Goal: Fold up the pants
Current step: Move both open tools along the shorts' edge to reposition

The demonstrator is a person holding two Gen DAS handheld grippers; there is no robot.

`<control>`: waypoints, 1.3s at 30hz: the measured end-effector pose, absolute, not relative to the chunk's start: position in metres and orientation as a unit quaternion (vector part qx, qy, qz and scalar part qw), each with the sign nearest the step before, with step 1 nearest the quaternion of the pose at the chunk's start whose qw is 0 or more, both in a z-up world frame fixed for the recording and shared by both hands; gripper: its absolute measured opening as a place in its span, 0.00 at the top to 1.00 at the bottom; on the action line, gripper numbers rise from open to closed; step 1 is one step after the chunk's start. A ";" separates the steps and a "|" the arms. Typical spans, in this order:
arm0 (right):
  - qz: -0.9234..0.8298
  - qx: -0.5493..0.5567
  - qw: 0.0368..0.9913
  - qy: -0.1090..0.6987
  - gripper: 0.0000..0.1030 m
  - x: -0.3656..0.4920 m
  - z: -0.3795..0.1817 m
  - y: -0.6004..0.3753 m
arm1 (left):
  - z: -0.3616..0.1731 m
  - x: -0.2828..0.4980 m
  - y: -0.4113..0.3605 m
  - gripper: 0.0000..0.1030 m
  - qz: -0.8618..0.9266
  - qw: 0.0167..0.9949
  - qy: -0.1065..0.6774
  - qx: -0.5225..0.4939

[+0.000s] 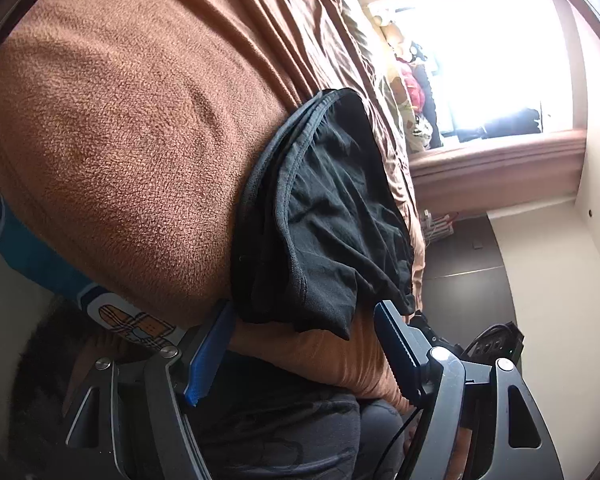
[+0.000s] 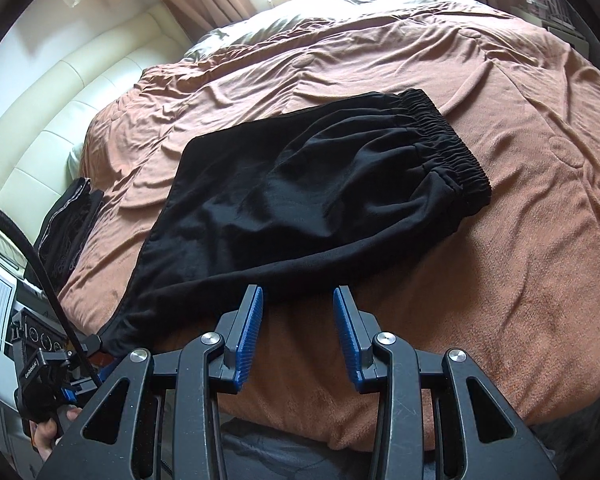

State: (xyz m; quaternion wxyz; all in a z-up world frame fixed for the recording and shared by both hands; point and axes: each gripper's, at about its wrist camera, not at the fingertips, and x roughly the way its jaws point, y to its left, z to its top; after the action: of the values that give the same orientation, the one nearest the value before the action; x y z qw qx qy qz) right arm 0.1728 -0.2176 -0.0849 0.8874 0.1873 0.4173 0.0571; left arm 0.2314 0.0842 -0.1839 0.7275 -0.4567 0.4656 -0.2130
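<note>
Pants (image 2: 300, 200) folded, leg ends hidden, bed (image 2: 500, 240) cropped

We cannot see the underside of the pants (image 2: 312, 196), nor how many layers lie folded beneath. Their near-left corner runs behind the left gripper (image 2: 60, 364), whose fingertips are hidden there. In the left view, the window (image 1: 480, 52) is blown out to white; the items beside it (image 1: 414, 92) are too blurred to identify.

Black pants (image 2: 308, 200), brown blanket (image 2: 500, 240)
</note>
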 end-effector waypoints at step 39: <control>0.089 0.131 0.888 0.431 0.75 0.211 -0.096 -0.172 | -0.196 0.228 0.086 0.64 -0.172 0.744 0.407 -0.502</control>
State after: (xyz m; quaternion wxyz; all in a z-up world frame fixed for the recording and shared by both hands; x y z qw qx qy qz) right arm 0.2108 -0.1723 -0.0957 0.8885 0.1311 0.4307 0.0888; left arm 0.2276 0.0864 -0.1956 0.7437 -0.5018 0.4069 -0.1716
